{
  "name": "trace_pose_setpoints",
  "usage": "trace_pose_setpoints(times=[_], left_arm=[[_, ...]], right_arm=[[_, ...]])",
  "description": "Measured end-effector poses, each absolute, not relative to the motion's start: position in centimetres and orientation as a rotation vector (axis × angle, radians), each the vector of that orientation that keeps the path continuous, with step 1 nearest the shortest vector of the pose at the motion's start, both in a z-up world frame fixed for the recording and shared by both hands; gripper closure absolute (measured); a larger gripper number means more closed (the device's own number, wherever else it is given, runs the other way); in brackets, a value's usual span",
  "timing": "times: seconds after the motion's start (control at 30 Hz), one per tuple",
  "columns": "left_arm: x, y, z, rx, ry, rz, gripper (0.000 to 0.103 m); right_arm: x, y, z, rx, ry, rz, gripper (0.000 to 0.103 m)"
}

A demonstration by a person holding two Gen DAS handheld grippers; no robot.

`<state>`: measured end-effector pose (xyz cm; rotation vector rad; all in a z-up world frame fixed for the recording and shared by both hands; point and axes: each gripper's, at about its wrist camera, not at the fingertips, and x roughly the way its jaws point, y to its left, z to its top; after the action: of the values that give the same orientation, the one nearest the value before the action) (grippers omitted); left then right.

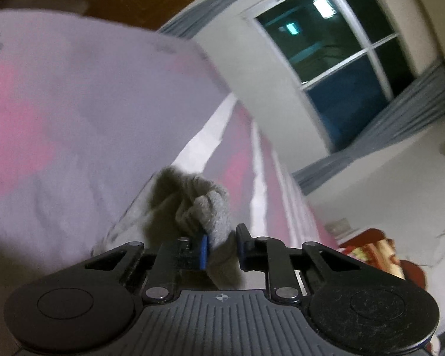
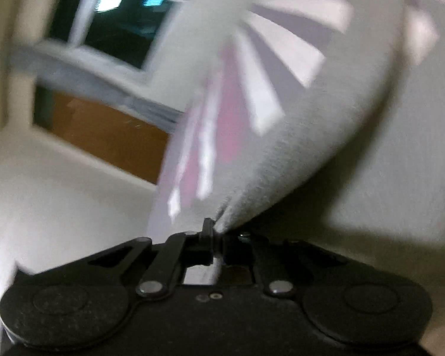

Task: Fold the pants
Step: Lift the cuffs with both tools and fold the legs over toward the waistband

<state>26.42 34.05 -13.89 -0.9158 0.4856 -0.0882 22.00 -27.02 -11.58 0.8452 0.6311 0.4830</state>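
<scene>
Left gripper (image 1: 221,247) pinching bunched grey cuff of pants (image 1: 89,112), pale pink-lilac fabric hanging up in air, window (image 1: 335,59) behind. Right gripper (image 2: 218,238) pressed together on grey edge of same pants (image 2: 281,103), cloth fanning upward; both views blurred

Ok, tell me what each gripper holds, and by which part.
Both hold the pants: left gripper on a bunched grey cuff or band, right gripper on a grey edge; which edge is unclear.
</scene>
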Motion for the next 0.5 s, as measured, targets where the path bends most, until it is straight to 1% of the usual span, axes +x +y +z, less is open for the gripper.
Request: trace_pose_setpoints(times=[0.03,0.1,0.17,0.2,0.23,0.27,0.3,0.4,0.5], left_arm=[[26.2,34.4,-13.4,-0.902,0.486,-0.103,0.083],[26.5,34.4,-13.6,-0.823,0.557,-0.084,0.083],[27.6,33.6,-15.6,-0.735,0.702,-0.025,0.083],[27.8,33.3,-16.6,-0.719,0.74,-0.003,0.083],[27.5,33.4,-17.3,-0.746,0.724,0.001,0.083],[27.0,33.5,-17.5,-0.777,0.698,0.004,0.083],[26.8,33.5,-17.5,-0.788,0.685,0.006,0.083],[26.8,33.3,-17.5,-0.785,0.675,0.009,0.083],[26.4,33.1,-16.6,-0.788,0.64,0.004,0.083]], right_arm=[[21.0,-27.1,-11.0,0.827,0.616,0.509,0.099],[19.4,-26.7,-10.8,0.757,0.621,0.526,0.099],[18.9,-25.9,-12.7,0.661,0.689,0.474,0.099],[19.6,-25.4,-14.6,0.639,0.764,0.427,0.098],[20.2,-25.3,-16.5,0.658,0.839,0.394,0.098],[20.5,-25.8,-18.4,0.732,0.874,0.382,0.099],[20.3,-26.3,-19.0,0.783,0.856,0.385,0.1],[19.9,-26.0,-19.2,0.749,0.852,0.393,0.1],[21.4,-24.6,-17.8,0.722,0.845,0.404,0.098]])
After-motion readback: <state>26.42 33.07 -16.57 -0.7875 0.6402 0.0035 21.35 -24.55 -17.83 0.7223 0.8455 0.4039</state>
